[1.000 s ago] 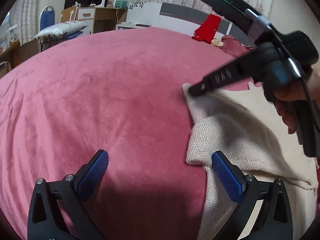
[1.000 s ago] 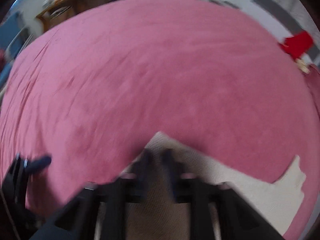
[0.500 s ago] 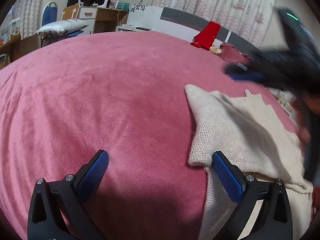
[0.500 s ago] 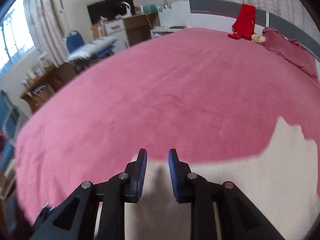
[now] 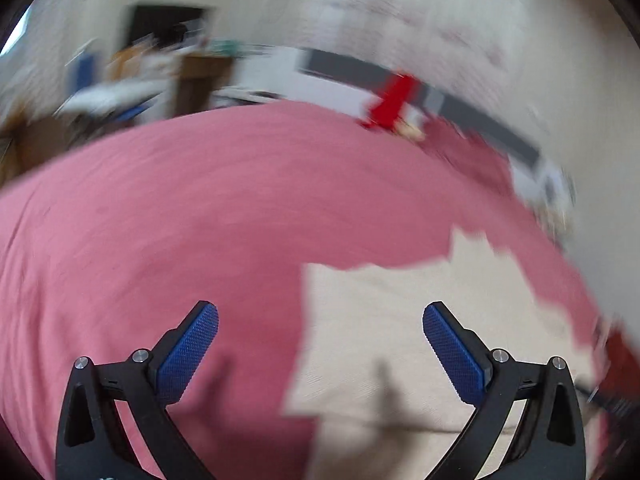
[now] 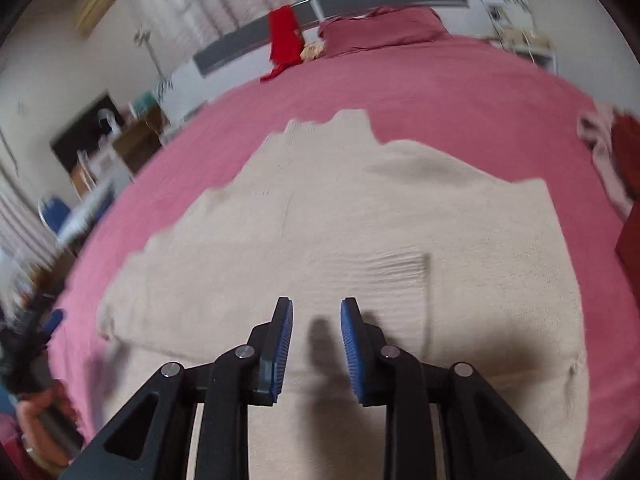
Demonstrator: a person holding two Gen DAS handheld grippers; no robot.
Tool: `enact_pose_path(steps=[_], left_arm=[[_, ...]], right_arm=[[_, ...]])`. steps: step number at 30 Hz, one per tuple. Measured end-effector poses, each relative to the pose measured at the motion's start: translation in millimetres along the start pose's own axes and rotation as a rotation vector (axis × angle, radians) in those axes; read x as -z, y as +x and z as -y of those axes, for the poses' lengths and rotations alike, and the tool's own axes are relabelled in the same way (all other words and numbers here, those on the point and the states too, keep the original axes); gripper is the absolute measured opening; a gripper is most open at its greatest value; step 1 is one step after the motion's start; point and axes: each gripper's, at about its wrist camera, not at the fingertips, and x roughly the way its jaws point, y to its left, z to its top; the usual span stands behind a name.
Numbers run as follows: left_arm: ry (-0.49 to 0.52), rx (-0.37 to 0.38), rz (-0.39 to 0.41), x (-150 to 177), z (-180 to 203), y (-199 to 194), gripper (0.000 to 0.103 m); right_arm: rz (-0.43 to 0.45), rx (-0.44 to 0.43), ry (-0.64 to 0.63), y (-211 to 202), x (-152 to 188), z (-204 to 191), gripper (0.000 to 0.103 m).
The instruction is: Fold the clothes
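Note:
A cream knitted sweater (image 6: 360, 208) lies spread flat on the pink bedspread (image 6: 440, 92), one ribbed cuff folded onto its middle. My right gripper (image 6: 316, 308) hovers over the sweater's near part. Its jaws are opening, a narrow gap with nothing between the blue pads. In the blurred left wrist view, my left gripper (image 5: 320, 312) stands wide open above the sweater's (image 5: 400, 320) left edge, holding nothing. That left gripper (image 6: 36, 332) also shows as a dark blur at the far left of the right wrist view, with a hand (image 6: 44, 408) below it.
A red cloth (image 6: 284, 36) hangs over the grey headboard, next to a pink pillow (image 6: 380, 28). More clothes (image 6: 612, 148) are heaped at the bed's right edge. A desk, drawers and a blue chair (image 6: 56, 208) stand beyond the bed's left side.
My right gripper let go of the sweater's corner, parted its jaws and swung right, out of the left wrist view. The left gripper rose and pulled back, staying open.

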Motion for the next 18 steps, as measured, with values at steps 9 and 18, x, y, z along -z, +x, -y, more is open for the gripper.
enact_pose_path(steps=[9,18], left_arm=[[0.09,0.028,-0.173,22.2,16.3,69.7,0.103],[0.104,-0.049,-0.076,16.4,42.3,46.9,0.103]], right_arm=[[-0.018,0.096,0.034,24.1,-3.0,58.6,0.0],[0.031,-0.098,-0.074,24.7,-18.3,-9.7,0.022]])
